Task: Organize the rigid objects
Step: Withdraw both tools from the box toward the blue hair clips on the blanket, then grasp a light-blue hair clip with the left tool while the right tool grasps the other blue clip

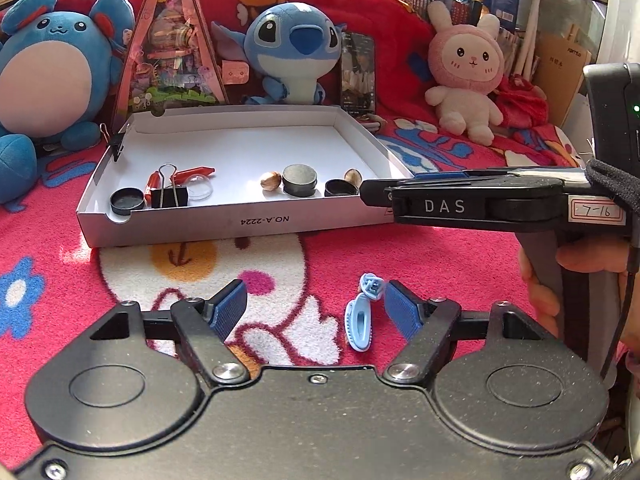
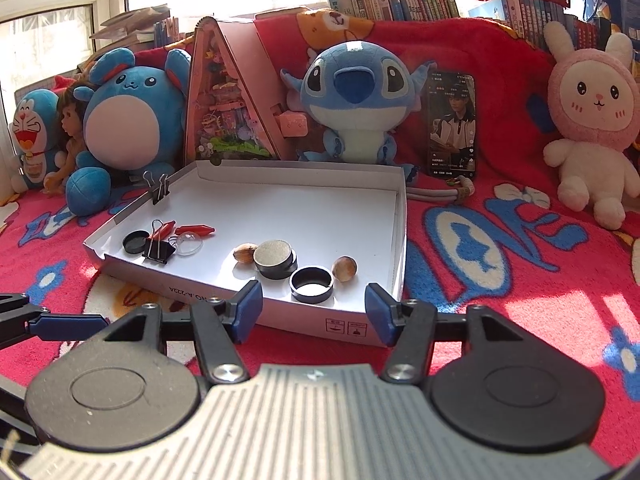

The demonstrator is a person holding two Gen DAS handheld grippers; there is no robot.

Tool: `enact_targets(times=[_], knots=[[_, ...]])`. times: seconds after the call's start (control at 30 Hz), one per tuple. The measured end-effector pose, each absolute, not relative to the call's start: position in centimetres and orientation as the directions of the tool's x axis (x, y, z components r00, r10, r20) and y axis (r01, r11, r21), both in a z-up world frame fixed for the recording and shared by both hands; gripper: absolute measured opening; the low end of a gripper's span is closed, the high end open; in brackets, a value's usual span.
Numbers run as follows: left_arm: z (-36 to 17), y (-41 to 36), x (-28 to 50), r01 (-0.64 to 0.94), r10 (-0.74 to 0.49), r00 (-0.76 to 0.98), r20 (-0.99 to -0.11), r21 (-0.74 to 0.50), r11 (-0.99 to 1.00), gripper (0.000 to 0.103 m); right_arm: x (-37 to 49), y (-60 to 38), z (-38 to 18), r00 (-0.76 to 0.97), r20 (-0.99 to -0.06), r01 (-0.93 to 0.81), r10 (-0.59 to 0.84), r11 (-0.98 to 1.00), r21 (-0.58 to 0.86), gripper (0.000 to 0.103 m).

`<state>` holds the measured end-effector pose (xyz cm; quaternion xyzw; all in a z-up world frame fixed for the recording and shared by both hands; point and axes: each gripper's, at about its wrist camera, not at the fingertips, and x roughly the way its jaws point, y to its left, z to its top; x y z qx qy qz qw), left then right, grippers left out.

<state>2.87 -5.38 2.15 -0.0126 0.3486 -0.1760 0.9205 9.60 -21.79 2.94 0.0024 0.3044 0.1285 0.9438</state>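
A shallow white cardboard tray (image 1: 240, 224) (image 2: 304, 312) lies on the red blanket. Inside it are a black binder clip (image 1: 169, 196) (image 2: 159, 250), red pointed pieces (image 1: 192, 173) (image 2: 195, 229), a clear dome (image 1: 199, 187) (image 2: 189, 243), black round caps (image 1: 300, 180) (image 2: 275, 259), a black ring (image 2: 311, 284) and nuts (image 1: 270, 180) (image 2: 344, 268). Two light blue hair clips (image 1: 362, 312) rest on the blanket in front of the tray, between the fingers of my open left gripper (image 1: 316, 308), nearer its right pad. My right gripper (image 2: 313, 310) (image 1: 374, 196) stands open at the tray's near right corner, holding nothing.
Plush toys (image 1: 292, 52) (image 2: 352, 96), a pink triangular box (image 1: 172, 40), a phone (image 2: 452, 124) and books line the back. Another binder clip (image 2: 158, 188) grips the tray's left wall. A hand (image 1: 540, 292) holds the right gripper's handle.
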Motion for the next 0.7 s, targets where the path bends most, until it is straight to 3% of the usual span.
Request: enact_targets(times=[0.07, 0.27, 0.33, 0.7], knots=[[1.8, -6.1, 2.6, 0.342, -0.36, 0.674, -0.645, -0.159, 0.926, 0.067, 9.5, -21.9, 2.8, 0.78, -0.577, -0.241, 0.242, 0.967, 0.08, 0.071], [0.5, -7.6, 2.9, 0.348, -0.343, 0.659, -0.669, -0.133, 0.928, 0.039, 9.2, -21.8, 2.9, 0.78, -0.575, -0.25, 0.247, 0.965, 0.076, 0.072], [0.3, -7.9, 2.9, 0.337, -0.322, 0.667, -0.672, -0.113, 0.935, 0.019, 9.0, -21.8, 2.9, 0.781, -0.574, -0.255, 0.248, 0.965, 0.07, 0.072], [1.0, -5.6, 3.3, 0.271, -0.252, 0.702, -0.666, -0.077, 0.959, 0.015, 7.5, -22.2, 1.8, 0.765, -0.587, -0.265, 0.266, 0.96, 0.091, 0.075]])
